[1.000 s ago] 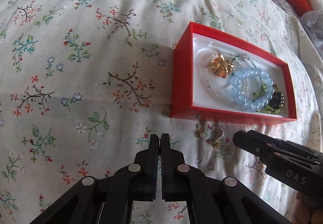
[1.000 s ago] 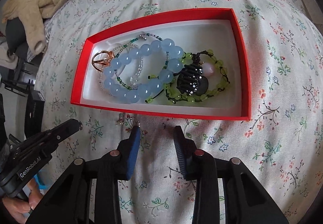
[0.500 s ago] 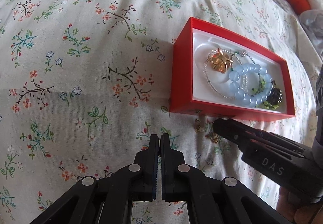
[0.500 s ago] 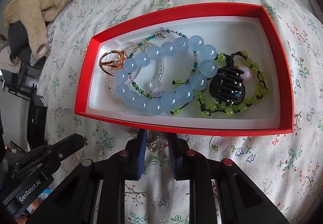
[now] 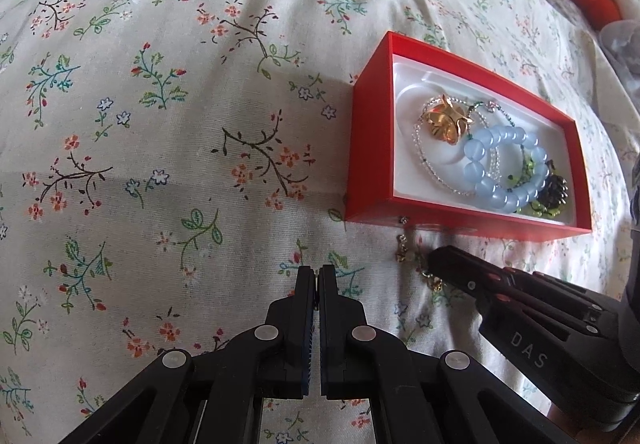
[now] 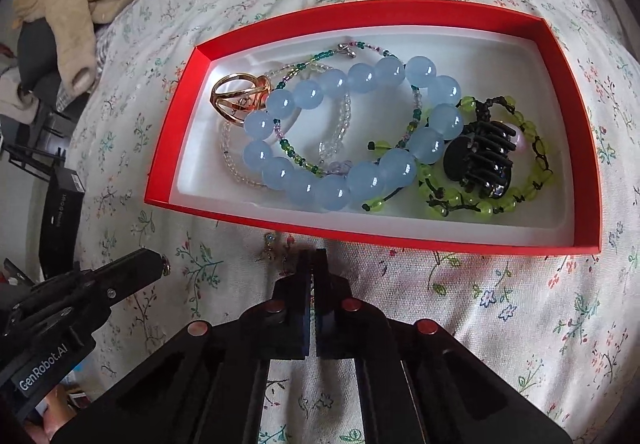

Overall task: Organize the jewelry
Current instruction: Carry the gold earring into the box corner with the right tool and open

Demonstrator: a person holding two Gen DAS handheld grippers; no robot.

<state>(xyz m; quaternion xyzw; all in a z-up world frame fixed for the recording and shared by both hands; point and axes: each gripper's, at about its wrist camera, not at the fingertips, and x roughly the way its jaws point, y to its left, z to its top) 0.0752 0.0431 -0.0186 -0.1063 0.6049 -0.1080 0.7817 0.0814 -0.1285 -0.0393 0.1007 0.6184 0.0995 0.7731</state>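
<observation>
Earrings (image 5: 404,249) on bedspread (image 5: 160,164) just beside red box (image 6: 576,116). Right tongs (image 6: 313,258) together at one piece, grip unconfirmed; lift slow, drop inside. Left tongs (image 5: 319,274) together, empty.

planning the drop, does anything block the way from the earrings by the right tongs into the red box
Only the box's near wall stands between the earrings and the tray; the right tongs must lift over it.

Red box (image 6: 560,56), white lining — pale-blue beads (image 6: 360,180), lime beads (image 6: 480,204) — floral cloth (image 5: 160,164).
</observation>
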